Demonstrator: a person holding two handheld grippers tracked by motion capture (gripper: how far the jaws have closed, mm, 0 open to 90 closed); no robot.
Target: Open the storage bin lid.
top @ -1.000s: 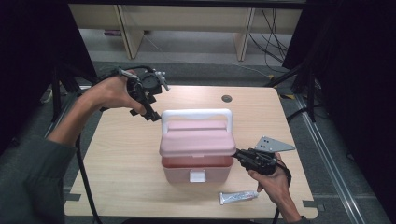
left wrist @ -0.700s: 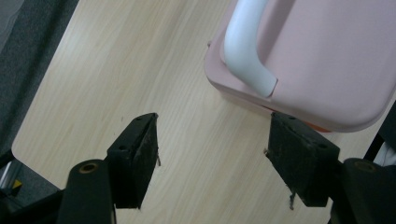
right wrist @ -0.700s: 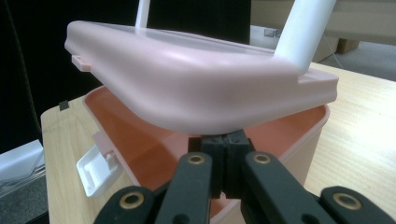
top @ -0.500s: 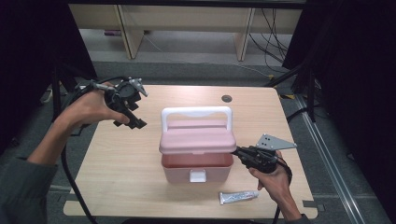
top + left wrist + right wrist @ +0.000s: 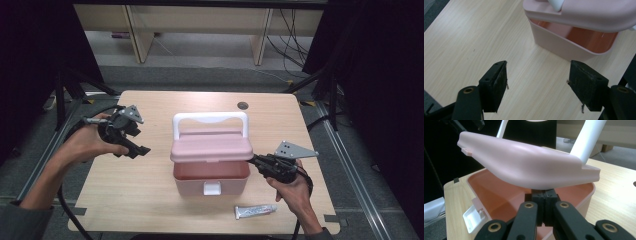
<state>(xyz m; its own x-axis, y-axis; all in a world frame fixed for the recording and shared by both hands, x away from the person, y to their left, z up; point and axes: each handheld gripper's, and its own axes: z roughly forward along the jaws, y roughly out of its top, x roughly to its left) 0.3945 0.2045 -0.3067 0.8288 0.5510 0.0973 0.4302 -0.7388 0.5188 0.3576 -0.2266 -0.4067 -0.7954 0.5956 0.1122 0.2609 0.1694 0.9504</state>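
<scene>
High view: mid-table, a pink box has its lid propped ajar by the right gripper, jaws closed beneath it. Left gripper hovers left, jaws wide. Next, probably lifting the lid fully.

Soft overhead light, dark edges.

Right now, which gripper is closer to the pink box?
Right. The right gripper is shut and touching under the lid at the pink box's right side. The left gripper is open, apart from the box, over the table.
</scene>
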